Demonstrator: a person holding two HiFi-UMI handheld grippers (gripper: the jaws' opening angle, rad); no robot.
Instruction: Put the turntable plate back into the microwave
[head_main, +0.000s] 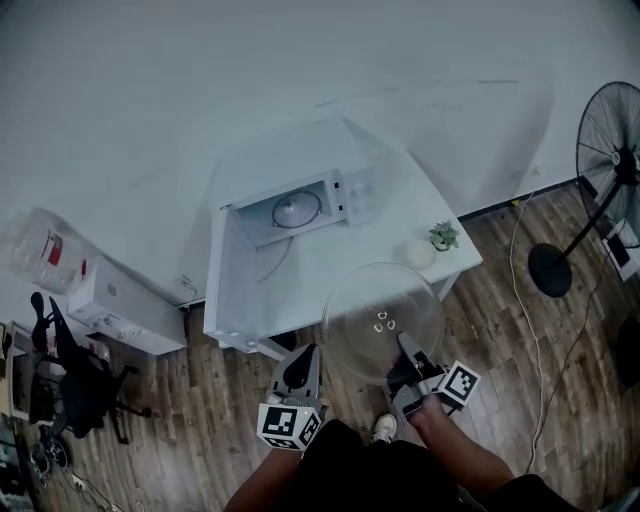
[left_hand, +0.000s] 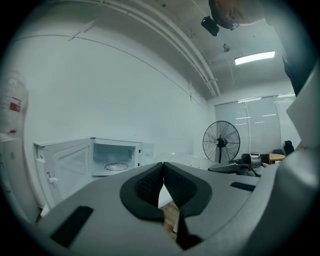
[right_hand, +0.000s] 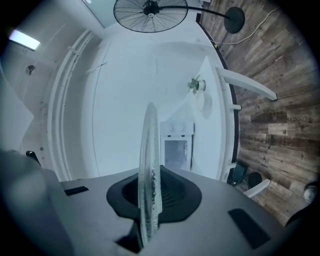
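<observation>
The clear glass turntable plate (head_main: 383, 322) hangs flat over the near edge of the white table (head_main: 330, 262). My right gripper (head_main: 410, 356) is shut on its near rim. In the right gripper view the plate (right_hand: 149, 165) shows edge-on between the pads. The white microwave (head_main: 300, 208) stands at the back of the table, its door (head_main: 222, 275) swung open to the left and a round ring (head_main: 296, 210) lying inside. My left gripper (head_main: 300, 372) hovers left of the plate, shut and empty. The left gripper view looks past the closed left gripper (left_hand: 163, 172) at the open microwave (left_hand: 115, 157).
A small potted plant (head_main: 443, 236) and a white round object (head_main: 420, 254) sit on the table's right end. A standing fan (head_main: 610, 160) is at the right on the wooden floor. An office chair (head_main: 70, 385) and a white cabinet (head_main: 125, 300) stand at the left.
</observation>
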